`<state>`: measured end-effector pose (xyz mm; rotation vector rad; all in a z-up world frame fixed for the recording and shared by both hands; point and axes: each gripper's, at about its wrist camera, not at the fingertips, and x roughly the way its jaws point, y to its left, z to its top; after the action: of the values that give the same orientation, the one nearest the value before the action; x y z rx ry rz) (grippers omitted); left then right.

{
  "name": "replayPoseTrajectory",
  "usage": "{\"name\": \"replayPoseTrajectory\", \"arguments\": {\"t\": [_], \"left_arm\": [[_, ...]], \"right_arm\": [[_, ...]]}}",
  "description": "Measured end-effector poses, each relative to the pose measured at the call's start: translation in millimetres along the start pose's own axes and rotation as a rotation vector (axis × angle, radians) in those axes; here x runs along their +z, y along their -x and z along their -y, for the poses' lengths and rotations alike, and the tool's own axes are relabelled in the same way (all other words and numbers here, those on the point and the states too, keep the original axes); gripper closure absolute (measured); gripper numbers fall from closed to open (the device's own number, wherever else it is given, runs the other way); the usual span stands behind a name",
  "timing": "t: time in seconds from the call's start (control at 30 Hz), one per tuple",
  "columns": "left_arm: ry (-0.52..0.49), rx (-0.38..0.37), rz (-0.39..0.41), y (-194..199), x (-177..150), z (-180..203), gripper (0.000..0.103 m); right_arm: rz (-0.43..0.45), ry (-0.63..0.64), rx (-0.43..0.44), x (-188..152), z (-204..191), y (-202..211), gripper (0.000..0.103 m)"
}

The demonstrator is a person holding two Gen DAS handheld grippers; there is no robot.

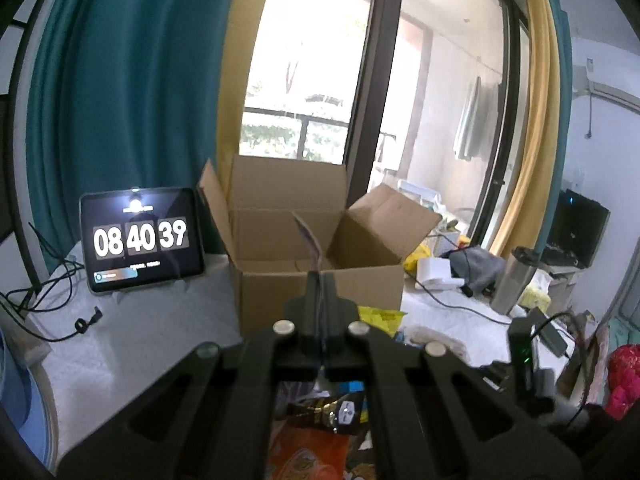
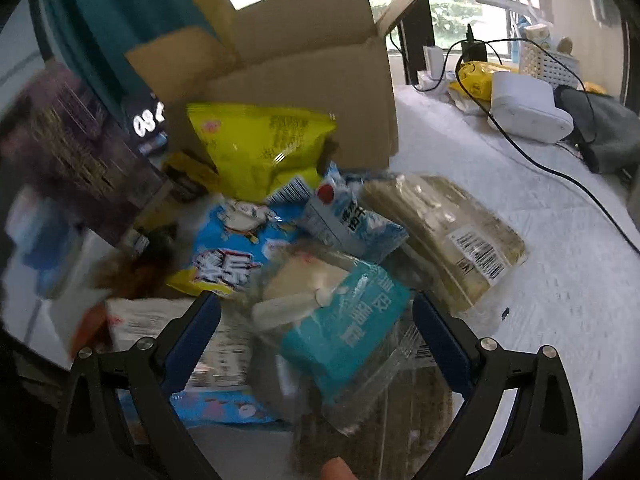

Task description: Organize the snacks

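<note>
The white-covered worktop (image 2: 560,248) fills the lower and right parts of both views, and cables trail across it. On it stands the open cardboard box (image 1: 320,284), at the middle of the left wrist view and in the upper middle of the right wrist view, with its flaps turned up and outward. Left of the box in the left wrist view leans a tablet (image 1: 140,240) that shows large clock digits.

In front of the box, across the centre of the right wrist view, lies a heap of snack packets. A yellow bag (image 2: 260,148) leans against the box's front wall. Below it is a blue and white bag (image 2: 236,248), and beside that a smaller pale blue packet (image 2: 352,220). To the right a clear pack of beige wafers (image 2: 448,232) lies flat with a barcode label facing up. Nearest the camera is a teal and clear packet (image 2: 340,328).

The right claw (image 2: 316,320) is spread wide, its blue-padded fingers either side of the teal packet; whether the pads touch it cannot be told.

The left claw (image 1: 319,280), at lower centre of its view, is clamped on the thin edge of a purple packet (image 1: 310,244), which sticks up in front of the box opening. In the right wrist view, a blurred dark purple shape at far left may be that packet.
</note>
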<state>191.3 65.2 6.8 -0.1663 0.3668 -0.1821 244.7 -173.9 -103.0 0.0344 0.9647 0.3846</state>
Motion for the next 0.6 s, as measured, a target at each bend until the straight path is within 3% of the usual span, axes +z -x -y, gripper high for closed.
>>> {"name": "replayPoseTrajectory", "arguments": {"t": [0.13, 0.17, 0.27, 0.3, 0.43, 0.47, 0.6], "left_arm": [[0.012, 0.002, 0.025, 6, 5, 0, 0.103], [0.016, 0.001, 0.031, 8, 6, -1, 0.103], [0.026, -0.011, 0.049, 14, 11, -2, 0.103], [0.026, -0.016, 0.054, 16, 14, -1, 0.103], [0.004, -0.019, 0.087, 22, 22, 2, 0.103], [0.0, -0.019, 0.093, 24, 24, 3, 0.103], [-0.014, -0.02, 0.118, 29, 32, 6, 0.103]], "right_arm": [[0.016, 0.024, -0.033, -1, -5, -6, 0.005], [0.021, 0.045, -0.046, -1, -7, -8, 0.009], [0.042, 0.062, -0.084, -3, -8, -6, 0.037], [0.046, 0.051, -0.075, -2, -6, -4, 0.05], [0.07, 0.045, -0.073, 2, -7, 8, 0.069], [0.079, 0.043, -0.071, 2, -6, 11, 0.079], [0.112, 0.028, -0.045, 3, -4, 24, 0.09]]}}
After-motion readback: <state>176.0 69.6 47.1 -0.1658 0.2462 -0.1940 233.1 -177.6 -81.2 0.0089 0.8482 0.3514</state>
